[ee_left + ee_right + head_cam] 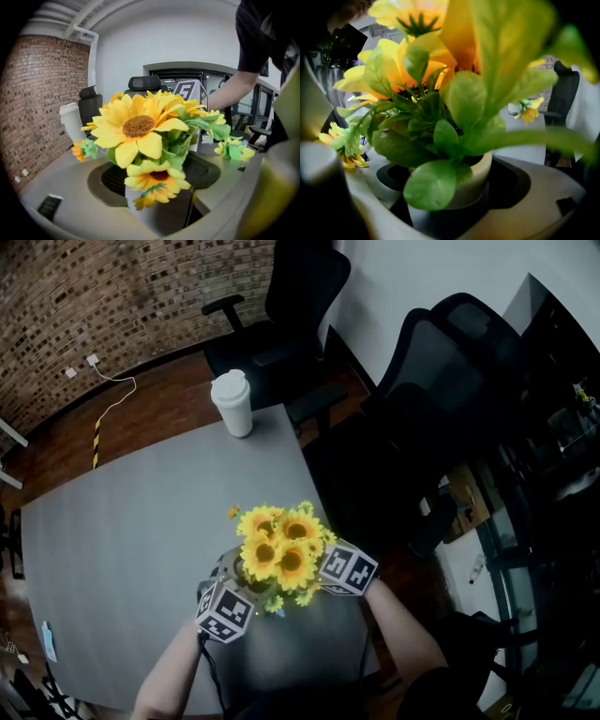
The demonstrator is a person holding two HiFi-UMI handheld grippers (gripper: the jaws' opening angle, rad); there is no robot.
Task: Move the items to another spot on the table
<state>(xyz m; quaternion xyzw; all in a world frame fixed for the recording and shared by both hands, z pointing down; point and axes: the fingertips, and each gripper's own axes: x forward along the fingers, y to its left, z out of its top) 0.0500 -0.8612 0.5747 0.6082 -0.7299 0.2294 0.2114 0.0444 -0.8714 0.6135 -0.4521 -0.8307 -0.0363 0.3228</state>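
One sunflower pot (278, 555) between left claw (232, 579) and right claw (326, 570).

Matt grey table (141, 521), smooth pale pot (480, 187), cloth-like sunflowers (279, 549), rough brick wall (112, 296), wood floor (159, 409)

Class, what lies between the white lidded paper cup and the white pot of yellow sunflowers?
Only bare grey tabletop, visible in the head view.

Head view steeply down, both gripper views close, facing shared sunflowers (137, 126)
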